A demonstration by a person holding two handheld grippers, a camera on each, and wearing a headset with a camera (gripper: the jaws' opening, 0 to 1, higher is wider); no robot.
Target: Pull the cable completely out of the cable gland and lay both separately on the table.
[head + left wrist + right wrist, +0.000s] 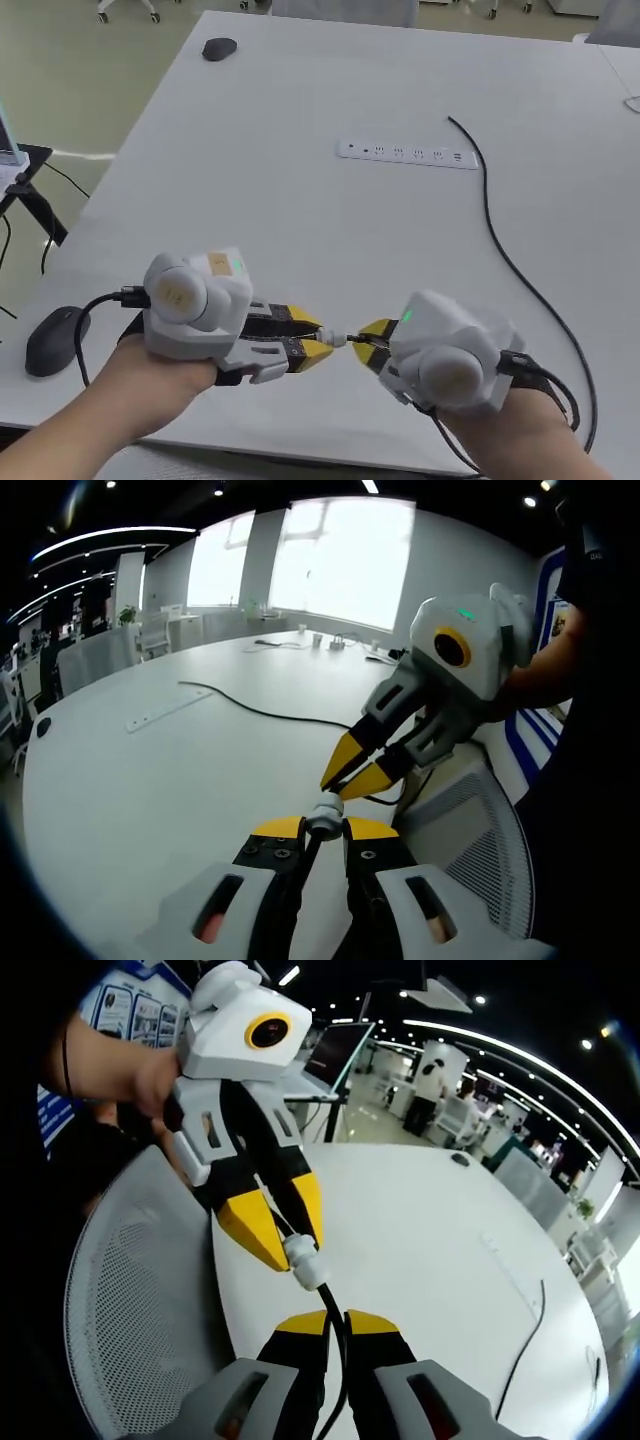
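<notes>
- At the left edge of the wide white tabletop (pixel 300 220), a black oval computer mouse (pixel 55 340); pale green floor (pixel 60 90) beyond.
- Left gripper (pixel 322 340): yellow-tipped fingers narrow, pinching the small white plastic cable gland (pixel 305 1260) above the tabletop's near edge.
- Right gripper (pixel 368 342): fingers clamped on the thin black cable (pixel 337 1335), its end seated in the gland.
- Farther back, a long white power strip (pixel 408 153); to its right, a loose black cord (pixel 520 265) trailing across the tabletop.
- Behind, bright windows (pixel 340 560) of an open office.
</notes>
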